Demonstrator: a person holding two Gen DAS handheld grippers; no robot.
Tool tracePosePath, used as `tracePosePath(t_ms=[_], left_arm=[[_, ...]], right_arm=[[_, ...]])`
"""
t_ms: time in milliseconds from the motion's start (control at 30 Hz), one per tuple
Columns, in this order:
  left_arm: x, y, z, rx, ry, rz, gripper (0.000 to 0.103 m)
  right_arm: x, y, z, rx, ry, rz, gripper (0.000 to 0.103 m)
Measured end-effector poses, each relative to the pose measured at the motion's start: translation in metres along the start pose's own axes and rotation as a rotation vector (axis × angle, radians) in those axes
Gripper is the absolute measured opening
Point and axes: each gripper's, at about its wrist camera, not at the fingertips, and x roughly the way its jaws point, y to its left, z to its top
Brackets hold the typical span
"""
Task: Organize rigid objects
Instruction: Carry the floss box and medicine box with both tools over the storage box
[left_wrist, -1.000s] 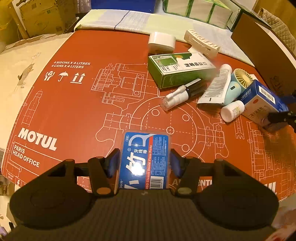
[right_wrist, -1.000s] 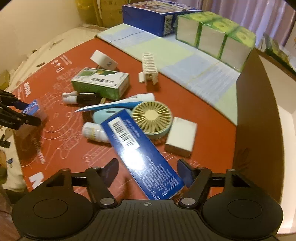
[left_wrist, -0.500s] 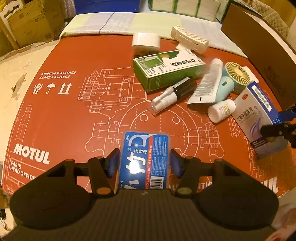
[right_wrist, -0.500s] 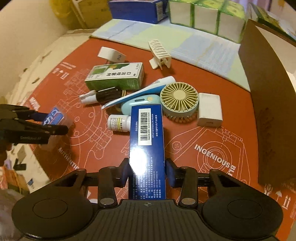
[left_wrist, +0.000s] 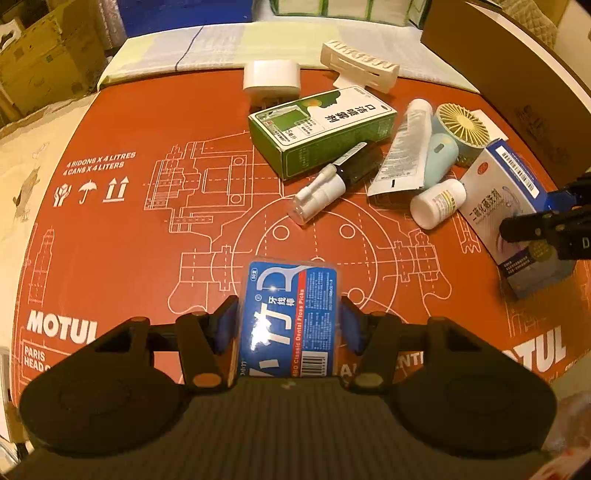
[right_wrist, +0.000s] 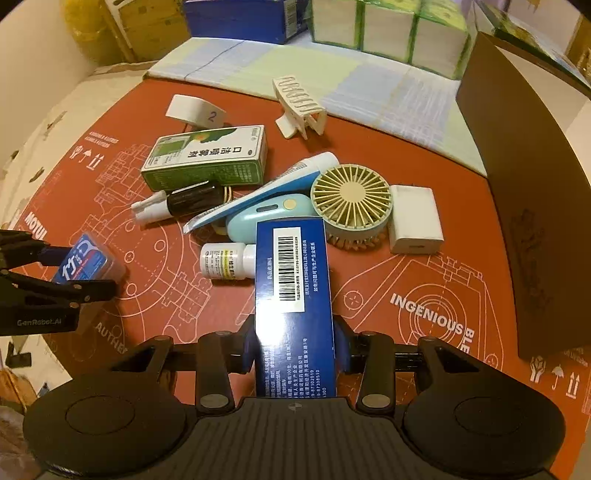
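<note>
1. Since the earlier frames, my right gripper (right_wrist: 295, 360) has just been closing, and its jaws now pinch the near end of the long blue box (right_wrist: 291, 295), which earlier lay askew between spread jaws; it now runs straight away from me.
2. Judgement: with the box secured, it is ready to be lifted clear of the clutter and placed in order.
3. Red printed cardboard (left_wrist: 122, 229) carries everything; the heap of green box (right_wrist: 207, 158), fan (right_wrist: 351, 201), tube (right_wrist: 266, 188), spray bottle (right_wrist: 177, 201) and white pill bottle (right_wrist: 225, 260) lies just beyond the blue box's far end, the pill bottle touching its left side.
4. Left gripper (left_wrist: 290, 326) pinches the floss pick box (left_wrist: 291, 314), unchanged from before, near left, well apart from the heap.
5. Both views have rolled slightly; heap items look unmoved.
</note>
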Motion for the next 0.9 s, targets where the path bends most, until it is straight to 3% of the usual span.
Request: tracePosePath(t_ms=[567, 900], left_arm=[[-0.029, 0.006, 0.024, 0.137, -0.081, -0.090, 0.053], [-0.051, -0.031, 0.049, 0.216, -0.125, -0.126, 0.053]], right_arm=[[-0.038, 0.017, -0.013, 0.184, -0.084, -0.023, 0.036], [-0.070, 0.010, -0.020, 0.231, -0.148, -0.028, 0.036]])
